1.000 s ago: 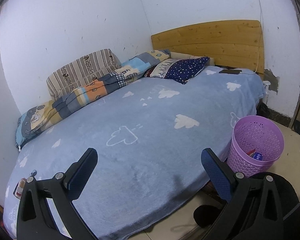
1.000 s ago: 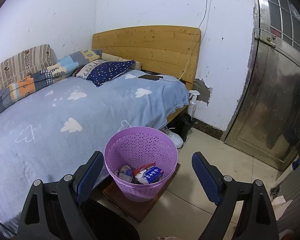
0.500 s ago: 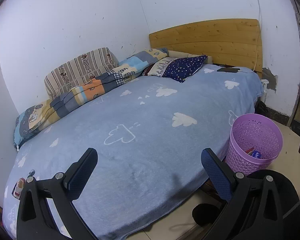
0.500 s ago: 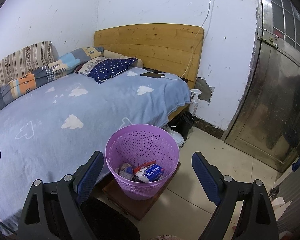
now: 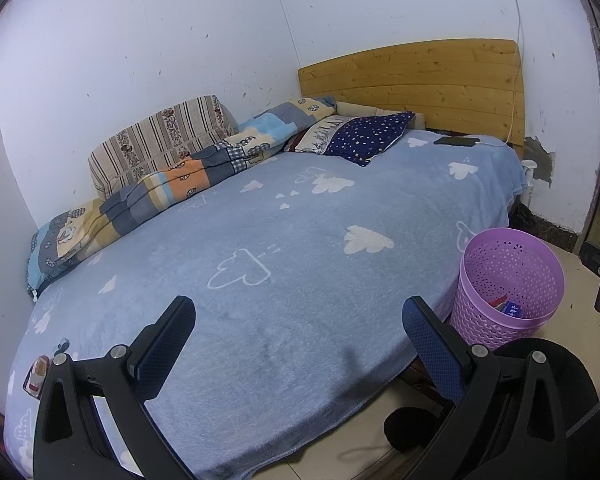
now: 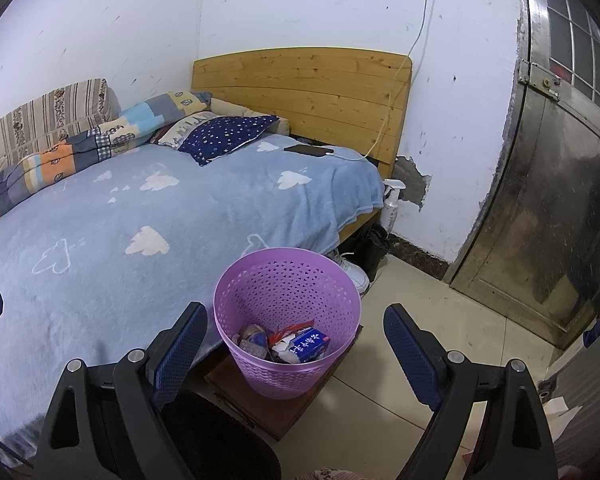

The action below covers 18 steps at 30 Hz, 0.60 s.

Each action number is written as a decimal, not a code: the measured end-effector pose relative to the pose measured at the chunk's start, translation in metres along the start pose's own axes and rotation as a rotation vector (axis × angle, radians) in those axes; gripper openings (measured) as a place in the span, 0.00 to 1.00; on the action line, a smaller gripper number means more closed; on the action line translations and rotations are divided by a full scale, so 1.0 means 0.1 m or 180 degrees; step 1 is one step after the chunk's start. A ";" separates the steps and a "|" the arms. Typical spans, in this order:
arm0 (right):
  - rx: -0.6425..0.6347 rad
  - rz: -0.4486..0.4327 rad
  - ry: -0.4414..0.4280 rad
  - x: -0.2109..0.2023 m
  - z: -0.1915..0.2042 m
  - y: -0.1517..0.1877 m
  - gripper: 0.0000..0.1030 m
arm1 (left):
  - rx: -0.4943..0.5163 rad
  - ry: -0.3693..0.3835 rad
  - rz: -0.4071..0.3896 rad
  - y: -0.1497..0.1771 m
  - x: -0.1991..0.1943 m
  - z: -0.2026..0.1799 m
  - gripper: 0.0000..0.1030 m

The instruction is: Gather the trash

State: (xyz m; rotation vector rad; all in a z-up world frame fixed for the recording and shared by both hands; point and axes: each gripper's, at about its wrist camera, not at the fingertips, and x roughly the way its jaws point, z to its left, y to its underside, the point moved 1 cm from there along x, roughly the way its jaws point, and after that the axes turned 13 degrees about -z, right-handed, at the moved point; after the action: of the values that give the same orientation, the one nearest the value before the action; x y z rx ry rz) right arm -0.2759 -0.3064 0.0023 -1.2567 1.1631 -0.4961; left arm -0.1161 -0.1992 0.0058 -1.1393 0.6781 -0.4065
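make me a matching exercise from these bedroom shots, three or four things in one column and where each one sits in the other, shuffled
Things:
1. phone
2. purple basket
3. spray bottle
4. blue packet

Places:
A. inside the basket
B. on the floor by the wall, past the head of the bed
C. on the blanket near the headboard
D. on a brown board beside the bed

Pairs: 1-C, 2-D, 3-B, 4-A

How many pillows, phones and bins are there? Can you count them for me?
Pillows: 2, one starry blue and one pale with letters under it
Phones: 1, black, on the bed by the headboard
Bins: 1, purple, on the floor with trash inside
Total: 4
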 end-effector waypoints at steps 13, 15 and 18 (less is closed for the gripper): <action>-0.0026 -0.0002 -0.0028 0.01 0.01 -0.01 0.89 | -0.0014 0.0004 -0.0019 -0.01 -0.02 0.00 1.00; -0.0035 -0.0004 -0.0029 0.00 0.02 0.00 0.89 | -0.0011 -0.0001 -0.0026 -0.02 -0.03 0.00 1.00; -0.0048 -0.0011 -0.0036 0.00 0.05 -0.01 0.89 | -0.0016 -0.0006 -0.0038 -0.03 -0.04 0.00 1.00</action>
State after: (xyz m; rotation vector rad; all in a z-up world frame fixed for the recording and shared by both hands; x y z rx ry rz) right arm -0.2714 -0.3043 0.0030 -1.2730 1.1572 -0.4830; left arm -0.1188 -0.1982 0.0095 -1.1488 0.6712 -0.4140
